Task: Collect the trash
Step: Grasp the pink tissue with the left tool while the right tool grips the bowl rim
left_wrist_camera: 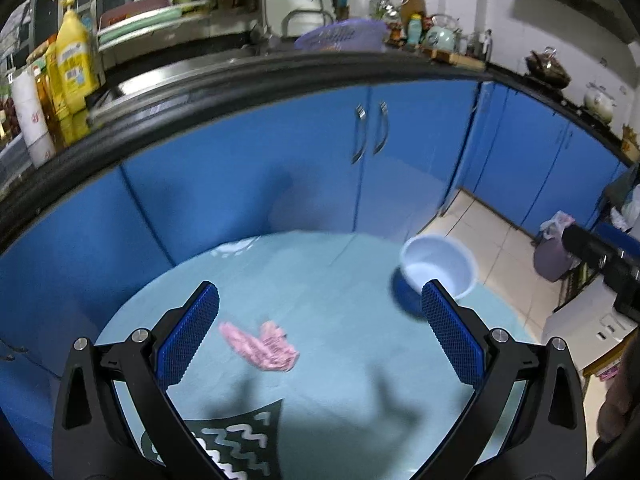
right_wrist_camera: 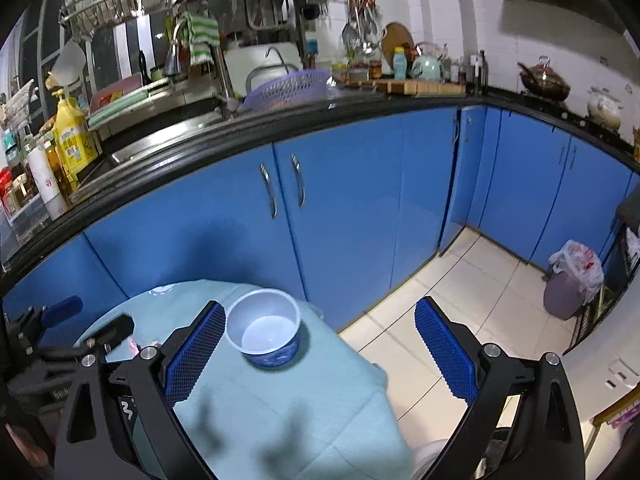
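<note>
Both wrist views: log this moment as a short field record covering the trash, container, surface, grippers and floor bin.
trash: crumpled pink wrapper, lying on the cloth between the left gripper's fingers
container: white-lined blue bowl, upright, looks empty
surface: light blue tablecloth
left gripper: open, holding nothing
right gripper: open, holding nothing
bin: purple floor bin with plastic bag, away from the table

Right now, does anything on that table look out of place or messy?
Yes: a crumpled pink wrapper lies loose on the light blue tablecloth, apart from the blue bowl. It looks like litter. Both grippers are open and hold nothing.
</note>
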